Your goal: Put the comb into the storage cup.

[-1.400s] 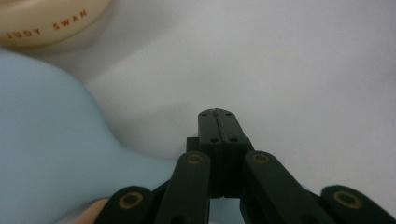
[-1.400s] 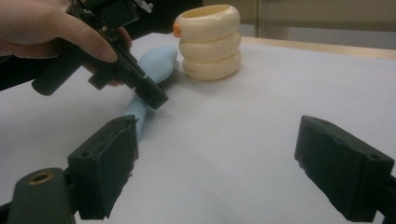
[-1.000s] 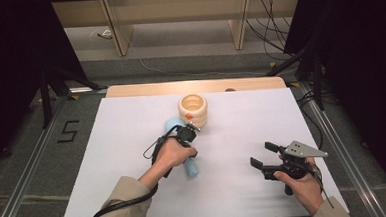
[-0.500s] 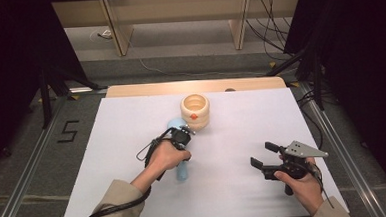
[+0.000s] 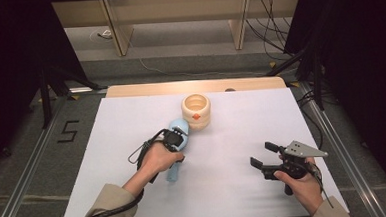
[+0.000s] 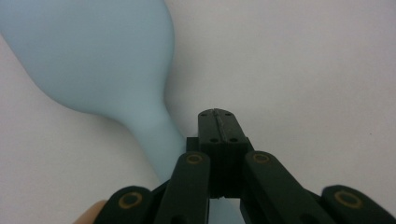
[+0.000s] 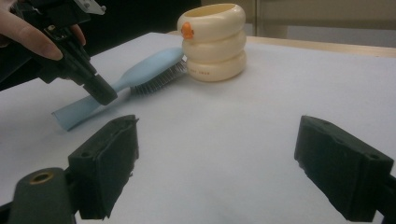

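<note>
Lying flat on the bench point(image 5: 235, 196) with its head touching the cream ringed cup point(image 5: 196, 111), the blue hairbrush point(image 7: 135, 74) looks not yet lifted: left gripper point(image 6: 218, 122) fingers clenched beside its handle, right gripper point(image 7: 233, 163) released, idle near right.

The cup point(image 5: 196, 111) stands on the mat point(image 5: 232, 136), toward its far edge and near the middle of its width. The brush point(image 5: 175, 147) lies on the mat just near-left of the cup, its head point(image 7: 156, 70) end against the cup's base, bristles down, and its handle point(image 7: 77, 114) running away toward the near side. The left gripper point(image 5: 175, 139) sits over the brush, near-left of the cup, its tip beside the handle. The right gripper point(image 5: 264, 160) is well apart, near-right of the cup, above the mat's near-right part. A wooden strip point(image 5: 145, 89) lies behind the cup, along the mat's far edge.
</note>
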`<state>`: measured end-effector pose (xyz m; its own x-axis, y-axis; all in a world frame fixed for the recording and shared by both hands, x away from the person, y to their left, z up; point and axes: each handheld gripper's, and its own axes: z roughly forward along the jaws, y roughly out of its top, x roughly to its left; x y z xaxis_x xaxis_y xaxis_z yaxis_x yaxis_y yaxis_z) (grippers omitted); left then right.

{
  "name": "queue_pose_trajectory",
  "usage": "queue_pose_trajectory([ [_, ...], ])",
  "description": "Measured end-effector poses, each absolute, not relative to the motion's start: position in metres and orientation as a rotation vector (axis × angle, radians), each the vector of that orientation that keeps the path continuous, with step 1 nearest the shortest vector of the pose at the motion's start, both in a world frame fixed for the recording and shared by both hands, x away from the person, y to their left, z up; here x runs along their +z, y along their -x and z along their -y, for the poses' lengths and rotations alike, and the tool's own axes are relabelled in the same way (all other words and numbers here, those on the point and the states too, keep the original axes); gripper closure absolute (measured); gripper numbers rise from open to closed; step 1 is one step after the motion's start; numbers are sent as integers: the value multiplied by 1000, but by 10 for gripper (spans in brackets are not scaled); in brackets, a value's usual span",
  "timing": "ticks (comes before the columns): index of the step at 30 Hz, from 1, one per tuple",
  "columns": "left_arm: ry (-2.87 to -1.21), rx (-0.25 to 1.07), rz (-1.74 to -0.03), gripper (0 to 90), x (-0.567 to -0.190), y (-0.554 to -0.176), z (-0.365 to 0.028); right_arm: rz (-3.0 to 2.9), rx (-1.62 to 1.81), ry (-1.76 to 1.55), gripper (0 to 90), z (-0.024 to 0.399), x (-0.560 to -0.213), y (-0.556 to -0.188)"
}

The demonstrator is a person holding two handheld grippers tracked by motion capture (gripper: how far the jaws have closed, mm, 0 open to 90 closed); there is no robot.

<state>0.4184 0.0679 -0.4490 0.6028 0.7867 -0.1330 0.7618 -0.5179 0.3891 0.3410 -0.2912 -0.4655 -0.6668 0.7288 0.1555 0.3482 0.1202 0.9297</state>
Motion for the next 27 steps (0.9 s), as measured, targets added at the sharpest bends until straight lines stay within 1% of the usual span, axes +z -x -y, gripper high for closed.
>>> queue_pose_trajectory([
  [18, -2435, 102, -1260, 898, -448, -415, -89, -2068, 1560, -1053, 147, 291, -466, -341],
  [23, -2436, 114, -1233, 896, -448, -413, -91, -2070, 1561, -1055, 147, 290, -466, -341],
  [24, -2435, 117, -1219, 889, -446, -412, -91, -2069, 1561, -1054, 147, 290, -466, -341],
  [27, -2426, 110, -1188, 805, -439, -408, -94, -2070, 1562, -1054, 147, 290, -466, -341],
])
